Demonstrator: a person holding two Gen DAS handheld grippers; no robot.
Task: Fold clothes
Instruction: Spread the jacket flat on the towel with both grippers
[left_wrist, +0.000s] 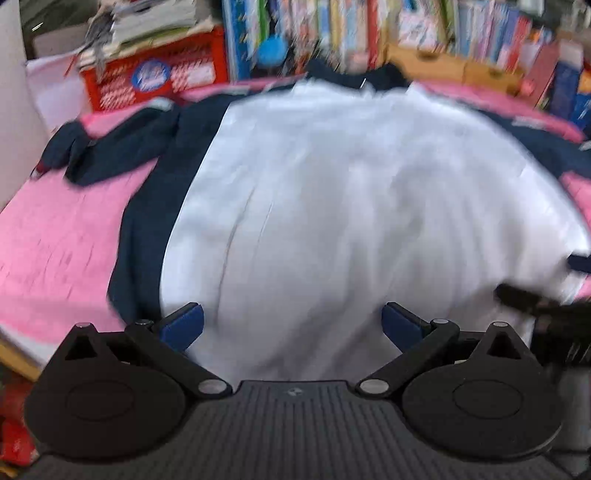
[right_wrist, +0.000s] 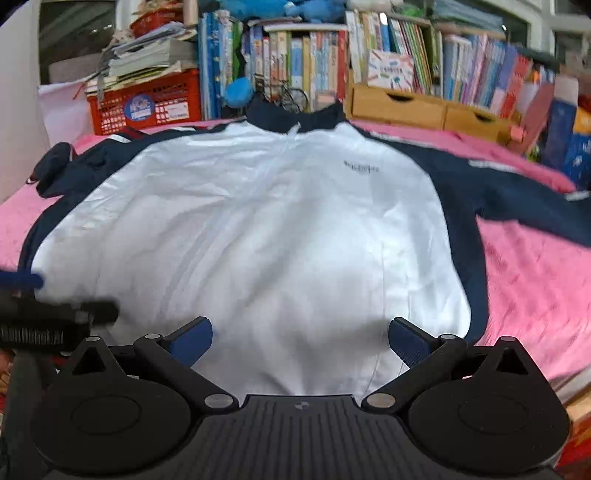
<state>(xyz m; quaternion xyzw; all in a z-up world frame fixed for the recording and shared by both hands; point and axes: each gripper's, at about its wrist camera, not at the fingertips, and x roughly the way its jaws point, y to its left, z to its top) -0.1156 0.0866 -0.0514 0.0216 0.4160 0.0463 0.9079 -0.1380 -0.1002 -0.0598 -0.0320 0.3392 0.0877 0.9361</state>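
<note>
- Pink bedcover (right_wrist: 524, 280); bookshelf (right_wrist: 369, 55) along far edge.
- Jacket (right_wrist: 258, 221), white body with navy sleeves, lies flat, collar far, hem near.
- Left gripper (left_wrist: 291, 325) and right gripper (right_wrist: 301, 341): jaws wide apart, holding nothing, over the near hem.
- Judged: fold not begun; next move needs hem or sleeve pinched.

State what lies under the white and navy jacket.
The jacket lies spread flat on a pink cover, which shows all around it. Whatever is beneath the cover is hidden.
</note>
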